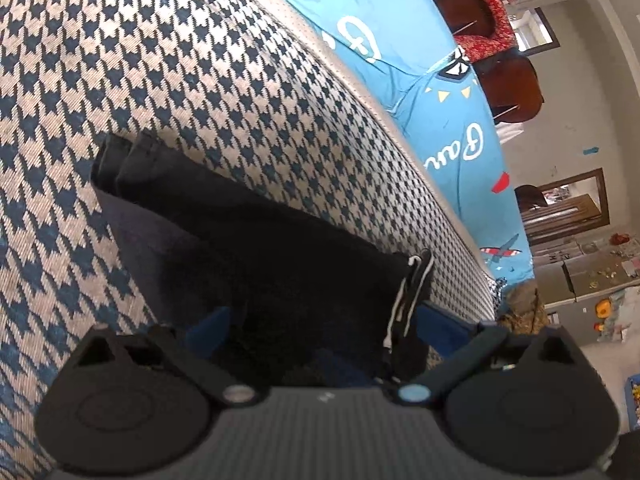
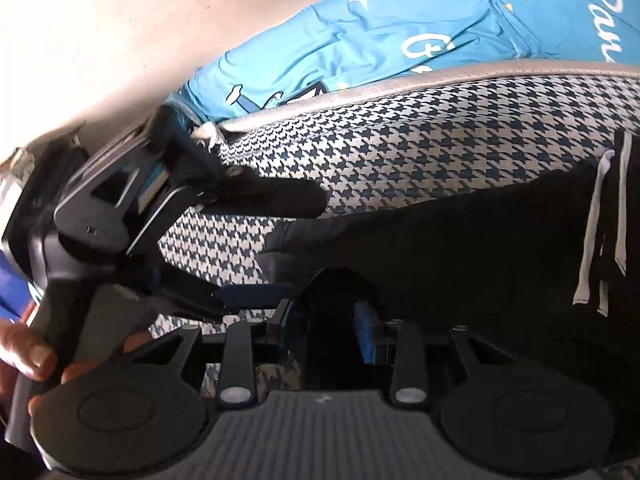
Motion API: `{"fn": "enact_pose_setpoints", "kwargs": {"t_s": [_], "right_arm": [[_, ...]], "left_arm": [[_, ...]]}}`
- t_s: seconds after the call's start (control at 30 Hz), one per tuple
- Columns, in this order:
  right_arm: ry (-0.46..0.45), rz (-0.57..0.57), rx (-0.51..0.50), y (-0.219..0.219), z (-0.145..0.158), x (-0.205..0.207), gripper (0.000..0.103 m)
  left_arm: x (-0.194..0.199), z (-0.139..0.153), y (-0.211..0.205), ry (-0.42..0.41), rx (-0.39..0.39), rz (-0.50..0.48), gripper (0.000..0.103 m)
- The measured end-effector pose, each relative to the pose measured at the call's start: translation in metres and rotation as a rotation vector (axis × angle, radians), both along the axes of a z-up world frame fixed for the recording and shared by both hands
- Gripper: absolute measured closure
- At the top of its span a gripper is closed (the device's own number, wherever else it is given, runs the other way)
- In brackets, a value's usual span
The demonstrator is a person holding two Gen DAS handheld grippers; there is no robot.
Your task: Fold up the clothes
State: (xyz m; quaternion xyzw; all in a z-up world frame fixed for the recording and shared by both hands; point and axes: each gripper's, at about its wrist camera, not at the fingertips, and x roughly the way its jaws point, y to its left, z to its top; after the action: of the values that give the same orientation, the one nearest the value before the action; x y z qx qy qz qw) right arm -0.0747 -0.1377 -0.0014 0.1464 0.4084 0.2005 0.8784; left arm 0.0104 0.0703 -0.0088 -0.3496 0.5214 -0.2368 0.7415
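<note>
A black garment [image 1: 256, 232] with white drawstrings [image 1: 404, 304] lies partly folded on a blue-and-white houndstooth mattress [image 1: 160, 60]. My left gripper [image 1: 320, 328] is open, its blue pads wide apart over the garment's near edge. In the right wrist view the same garment [image 2: 460, 240] and its drawstrings [image 2: 592, 240] spread to the right. My right gripper [image 2: 326, 320] is shut on a raised fold of the black garment. The left gripper [image 2: 256, 248] shows there too, at left, open over the garment's edge and held by a hand [image 2: 24, 356].
A bright blue printed sheet [image 1: 400, 40] lies beyond the mattress, also in the right wrist view [image 2: 360, 40]. Brown chairs [image 1: 508, 84] with a red cloth, a mirror, and a cluttered floor [image 1: 592, 280] lie at the right. A pale wall [image 2: 100, 40] stands behind.
</note>
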Motion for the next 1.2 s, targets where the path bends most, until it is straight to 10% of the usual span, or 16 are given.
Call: {"fn": "enact_pose_setpoints", "kwargs": {"t_s": [0.27,0.8,1.2], "right_arm": [[-0.036,0.092,-0.088,0.019,-0.002,-0.012,0.094],[-0.12,0.311,-0.323,0.063,-0.016,-0.08,0.097],[-0.155,0.185,-0.206,0.055,0.001,-0.072,0.096]], "left_arm": [[0.006,-0.002,0.0,-0.007,-0.01,0.006,0.0],[0.012,0.005,0.038,-0.046,0.007,0.133,0.0],[0.005,0.002,0.06,-0.033,0.022,0.155,0.0]]}}
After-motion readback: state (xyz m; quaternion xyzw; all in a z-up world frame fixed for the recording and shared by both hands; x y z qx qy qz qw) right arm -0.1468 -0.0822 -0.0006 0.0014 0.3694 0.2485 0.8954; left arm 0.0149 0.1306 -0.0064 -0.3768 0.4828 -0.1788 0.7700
